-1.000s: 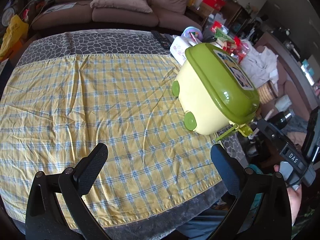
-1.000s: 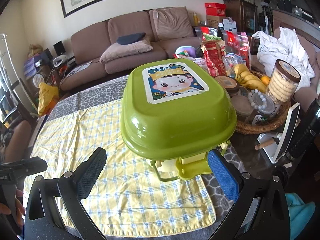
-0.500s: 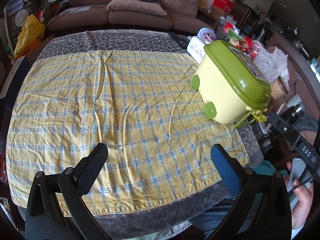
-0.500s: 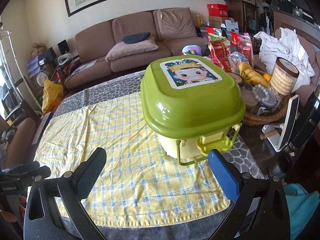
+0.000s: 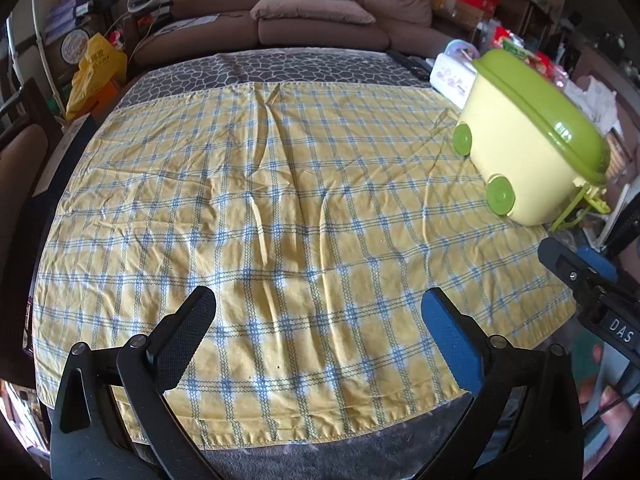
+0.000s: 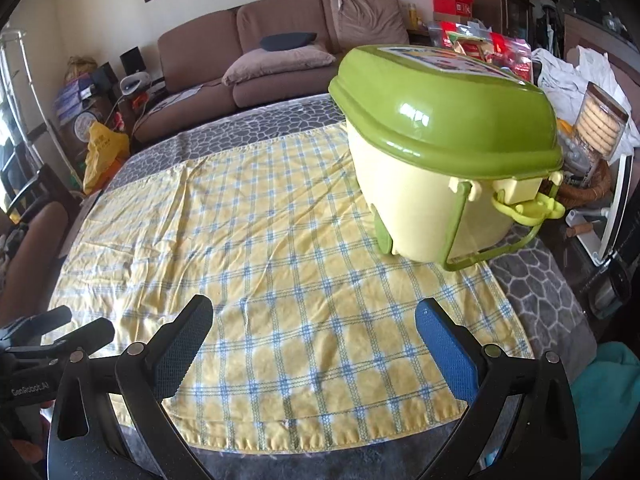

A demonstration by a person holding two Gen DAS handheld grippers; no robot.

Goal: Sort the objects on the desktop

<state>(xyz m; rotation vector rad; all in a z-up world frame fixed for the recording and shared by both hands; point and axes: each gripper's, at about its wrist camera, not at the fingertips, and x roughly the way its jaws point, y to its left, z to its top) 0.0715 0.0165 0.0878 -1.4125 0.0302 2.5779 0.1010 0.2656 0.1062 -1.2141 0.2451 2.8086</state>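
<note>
1. The box point(image 6: 436, 184), pale yellow with a green lid point(image 6: 440, 108) shut on top, stands at the right edge of the checked cloth point(image 6: 280, 248). A cartoon sticker sits on the lid, round green wheels point(image 5: 500, 197) show on the side, and a thin green handle point(image 6: 480, 256) hangs down at the end facing you.
2. The cloth, yellow with blue lines and creased, covers most of the worktop point(image 6: 532, 288). The grey stone-patterned cover of the worktop shows past the cloth's far, right and near edges.
3. Your right gripper point(image 6: 314, 344) hangs above the near part of the cloth, well short of the box. Its fingers are spread wide and hold nothing.
4. Your left gripper point(image 5: 318, 326) hangs above the near middle of the cloth, its fingers likewise wide apart with nothing between them. The box stands well off to its right.
5. Beside the box on the right lie a wicker basket point(image 6: 588, 192), a jar of biscuits point(image 6: 602, 128) and red snack bags point(image 6: 480, 46).
6. A brown sofa point(image 6: 280, 60) with cushions stands beyond the worktop.
</note>
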